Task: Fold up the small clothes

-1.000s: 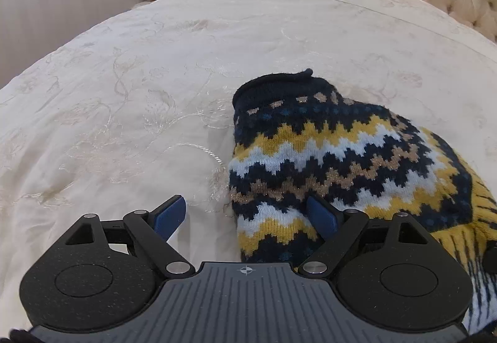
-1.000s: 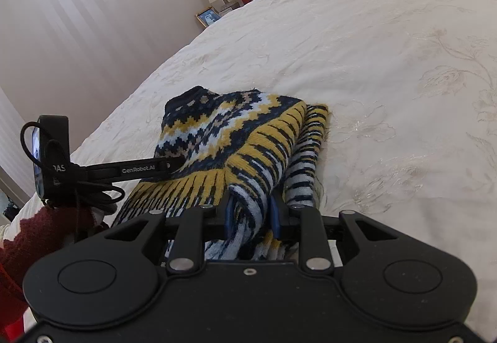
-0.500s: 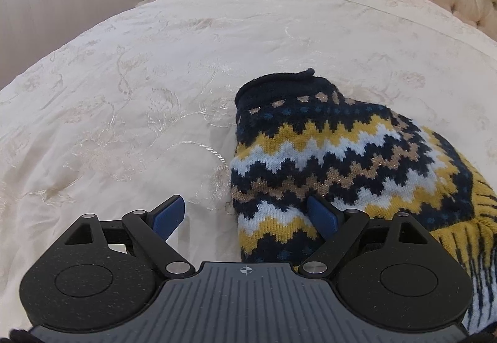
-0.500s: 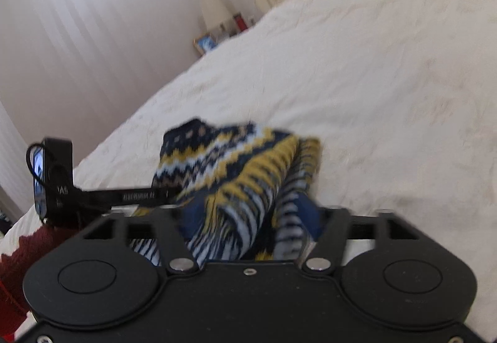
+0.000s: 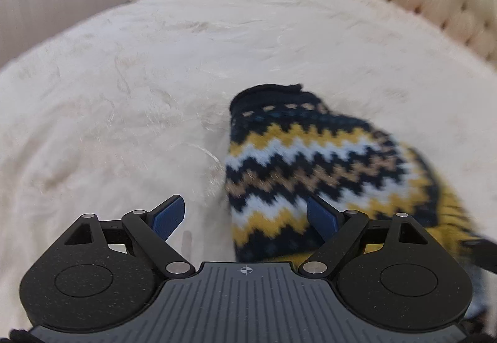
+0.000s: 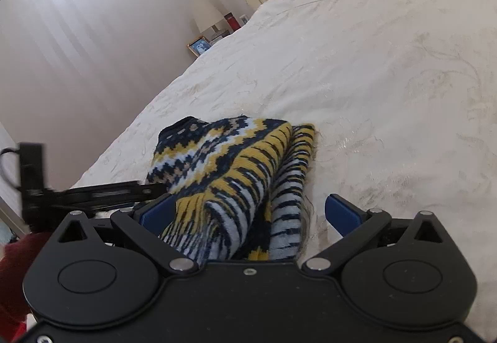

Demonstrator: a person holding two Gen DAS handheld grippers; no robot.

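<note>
right gripper [image 6: 250, 212] released, fingers opening | sweater [image 6: 236, 175] between them (unpressed) | left gripper [image 5: 245, 215] fingers apart

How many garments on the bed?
1: a knitted sweater on the bedspread, its hem between the opening right gripper jaws. Others may lie outside view.
</note>
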